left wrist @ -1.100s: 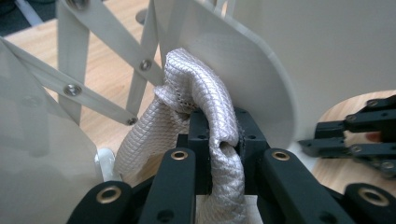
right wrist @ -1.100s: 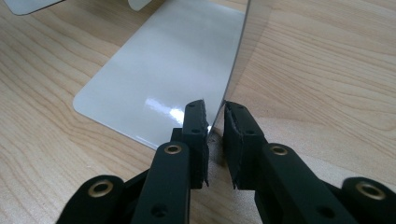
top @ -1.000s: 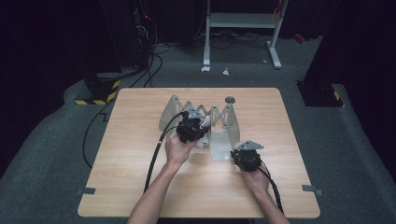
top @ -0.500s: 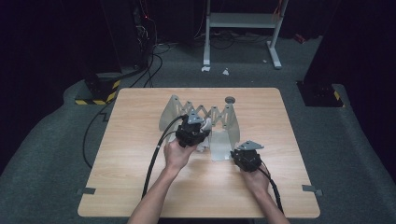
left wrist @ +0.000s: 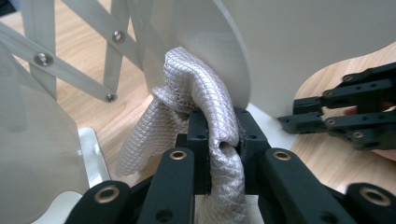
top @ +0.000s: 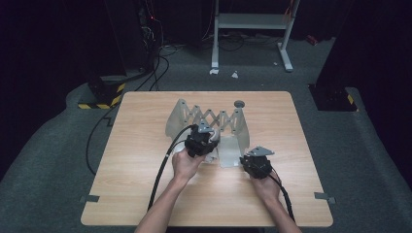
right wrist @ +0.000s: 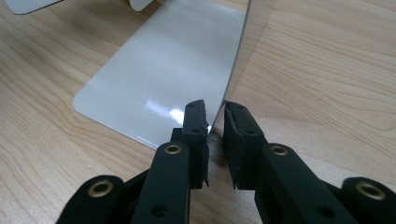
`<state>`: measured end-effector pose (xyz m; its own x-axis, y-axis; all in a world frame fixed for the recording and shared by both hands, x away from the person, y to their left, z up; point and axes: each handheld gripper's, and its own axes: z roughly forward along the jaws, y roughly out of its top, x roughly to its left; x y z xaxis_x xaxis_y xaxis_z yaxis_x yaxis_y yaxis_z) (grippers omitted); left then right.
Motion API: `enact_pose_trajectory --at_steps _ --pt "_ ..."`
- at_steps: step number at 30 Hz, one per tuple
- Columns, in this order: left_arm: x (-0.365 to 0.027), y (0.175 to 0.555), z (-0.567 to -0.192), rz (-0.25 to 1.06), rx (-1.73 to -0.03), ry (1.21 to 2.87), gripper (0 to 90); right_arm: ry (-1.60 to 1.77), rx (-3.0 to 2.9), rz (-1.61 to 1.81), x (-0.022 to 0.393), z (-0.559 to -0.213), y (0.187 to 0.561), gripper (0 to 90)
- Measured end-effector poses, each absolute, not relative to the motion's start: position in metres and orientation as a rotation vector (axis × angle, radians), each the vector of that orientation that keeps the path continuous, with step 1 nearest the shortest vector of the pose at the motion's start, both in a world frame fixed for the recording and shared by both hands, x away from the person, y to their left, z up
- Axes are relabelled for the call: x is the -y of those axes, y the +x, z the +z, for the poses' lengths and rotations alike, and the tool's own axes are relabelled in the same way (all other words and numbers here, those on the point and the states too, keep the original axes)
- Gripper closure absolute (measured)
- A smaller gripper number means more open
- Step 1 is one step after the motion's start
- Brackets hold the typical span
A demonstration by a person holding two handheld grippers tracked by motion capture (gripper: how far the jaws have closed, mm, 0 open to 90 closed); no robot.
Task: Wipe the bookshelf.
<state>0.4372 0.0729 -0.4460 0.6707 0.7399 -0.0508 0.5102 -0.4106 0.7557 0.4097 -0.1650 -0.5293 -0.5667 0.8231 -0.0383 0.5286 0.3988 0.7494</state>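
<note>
A grey metal folding rack (top: pixel 214 119) with a scissor lattice stands at the table's middle. My left gripper (top: pixel 210 144) is shut on a bunched silvery quilted cloth (left wrist: pixel 196 88), which presses against a rounded upright plate (left wrist: pixel 289 46) of the rack. The left gripper's (left wrist: pixel 219 130) pads squeeze the cloth's fold. My right gripper (top: pixel 246 158) sits at the rack's right end. There, the right gripper (right wrist: pixel 215 116) has its pads closed on the thin edge of the upright end plate (right wrist: pixel 233 70), above the flat base (right wrist: pixel 163 70). The right gripper (left wrist: pixel 299 119) also shows beyond the plate.
A small grey disc (top: pixel 239 103) lies on the wooden table (top: pixel 145 184) behind the rack. Cables trail from both grippers toward the near edge. A white stand (top: pixel 252 22) and black equipment are on the floor beyond the table.
The left gripper has drawn slightly toward the near side with the cloth. The right gripper has stayed where it was.
</note>
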Motion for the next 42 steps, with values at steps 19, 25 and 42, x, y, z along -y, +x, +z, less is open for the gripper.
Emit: enact_pose_trajectory --at_steps 19,25,42 --pt "-0.079 0.438 -0.478 0.336 -1.008 2.174 78.4 1.158 -2.259 0.996 0.166 -0.529 0.410 79.4" --pt "-0.093 0.424 -0.482 0.344 -1.020 2.156 78.3 1.162 -2.259 0.995 0.165 -0.529 0.410 79.4" --pt "-0.108 0.397 -0.498 0.306 -1.059 2.132 73.3 1.170 -2.260 1.001 0.166 -0.529 0.411 79.3"
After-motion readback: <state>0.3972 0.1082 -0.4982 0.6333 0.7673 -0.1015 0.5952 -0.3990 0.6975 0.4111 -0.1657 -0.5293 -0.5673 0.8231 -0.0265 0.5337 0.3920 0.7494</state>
